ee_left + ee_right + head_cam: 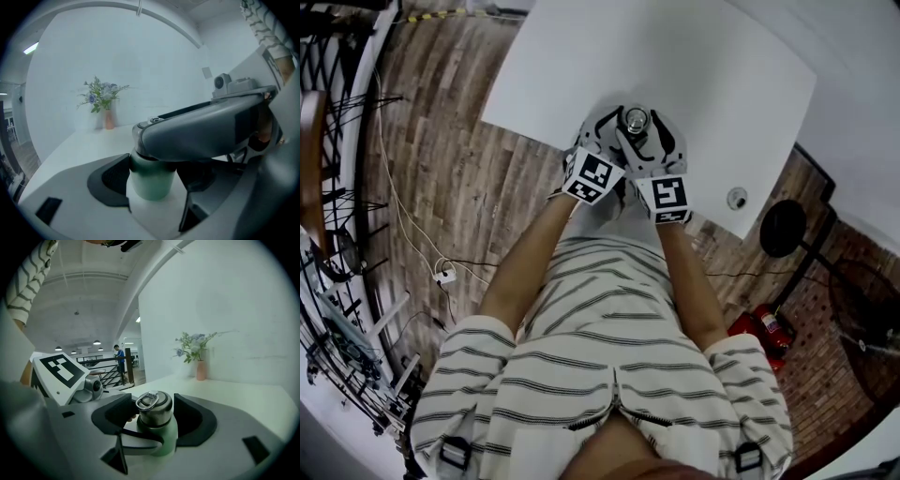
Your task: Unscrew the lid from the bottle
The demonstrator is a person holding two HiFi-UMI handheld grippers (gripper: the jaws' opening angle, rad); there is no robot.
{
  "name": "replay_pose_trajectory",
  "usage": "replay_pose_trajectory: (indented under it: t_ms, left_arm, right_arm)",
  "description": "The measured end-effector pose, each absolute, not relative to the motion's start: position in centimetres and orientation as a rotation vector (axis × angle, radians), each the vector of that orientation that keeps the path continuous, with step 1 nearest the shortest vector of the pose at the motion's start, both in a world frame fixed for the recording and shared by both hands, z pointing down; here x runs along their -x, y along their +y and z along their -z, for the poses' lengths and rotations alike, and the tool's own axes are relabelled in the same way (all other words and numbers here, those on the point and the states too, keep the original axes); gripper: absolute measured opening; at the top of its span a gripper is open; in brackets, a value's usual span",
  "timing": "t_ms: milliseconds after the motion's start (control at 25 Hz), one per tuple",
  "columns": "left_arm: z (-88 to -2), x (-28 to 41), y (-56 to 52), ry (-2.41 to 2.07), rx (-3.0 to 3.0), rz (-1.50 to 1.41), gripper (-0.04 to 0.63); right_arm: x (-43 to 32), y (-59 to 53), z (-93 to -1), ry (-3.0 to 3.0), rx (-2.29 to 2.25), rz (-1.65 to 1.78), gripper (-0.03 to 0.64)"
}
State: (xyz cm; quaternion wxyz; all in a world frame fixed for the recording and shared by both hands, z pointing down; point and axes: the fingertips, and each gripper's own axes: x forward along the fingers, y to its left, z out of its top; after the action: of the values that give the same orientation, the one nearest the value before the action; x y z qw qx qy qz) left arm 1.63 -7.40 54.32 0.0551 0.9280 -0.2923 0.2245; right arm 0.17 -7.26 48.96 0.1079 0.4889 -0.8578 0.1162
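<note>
The green bottle (164, 441) stands at the near edge of the table (722, 84). The left gripper (152, 180) clamps its body. The right gripper (153, 416) brackets the lid (153, 405), its pads not pressing. In the left gripper view the right gripper's jaw crosses in front and hides the lid. A vase (108, 119) stands far off by the wall.

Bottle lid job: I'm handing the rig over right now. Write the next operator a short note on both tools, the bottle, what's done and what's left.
Left tool: shut on the body of the green bottle, holding it upright by the near edge of the white table.
Right tool: open, one jaw on each side of the steel lid, pads not pressing.
Done: bottle braced, Right tool lined up on the lid.
Left: close on the lid, unscrew it, lift it off. The lid is on the bottle; whether it is loosened can't be told.
</note>
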Motion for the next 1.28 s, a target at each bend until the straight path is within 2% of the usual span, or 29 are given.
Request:
replay_pose_trajectory:
  t_ms: [240, 640, 1280]
  left_arm:
    - [-54.45, -1.39, -7.48, -0.892, -2.809, -0.684, 0.308]
    - [-54.49, -1.69, -7.55, -0.895, -2.819, -0.67, 0.308]
    - [-54.53, -1.8, -7.49, -0.889, -2.817, -0.671, 0.308]
  right_arm:
    - [0.07, -7.67, -49.46, -2.477, -1.476, -0.323, 0.23]
    - [-0.29, -7.63, -49.73, -2.524, -1.379, -0.303, 0.242]
    - [-0.1, -7.11, -49.66, -2.739, -0.696, -0.198, 0.242]
